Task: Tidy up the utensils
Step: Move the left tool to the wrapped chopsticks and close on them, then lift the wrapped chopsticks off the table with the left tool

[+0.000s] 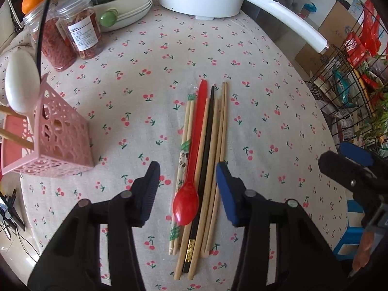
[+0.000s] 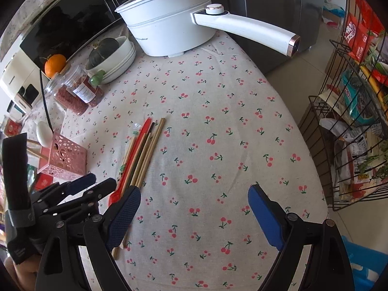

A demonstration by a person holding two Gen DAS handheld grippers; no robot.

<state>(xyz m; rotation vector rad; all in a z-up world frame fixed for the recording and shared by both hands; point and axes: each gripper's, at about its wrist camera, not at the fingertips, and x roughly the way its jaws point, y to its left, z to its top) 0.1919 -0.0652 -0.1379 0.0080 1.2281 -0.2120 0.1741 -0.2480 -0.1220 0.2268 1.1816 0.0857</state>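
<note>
The utensil bundle is straddled, untouched, by the parted left gripper; the right gripper is spread wide over bare cloth, so a squeeze and lift toward the pink holder are called for next.

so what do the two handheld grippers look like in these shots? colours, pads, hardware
Both are black plastic two-finger units with round silver pivot pins on the linkages. The left gripper has one bright blue pad and one dark ribbed pad. The right gripper has a smooth blue pad and a dark navy meshed pad. A black strap wraps the left unit's handle in the right wrist view.
</note>
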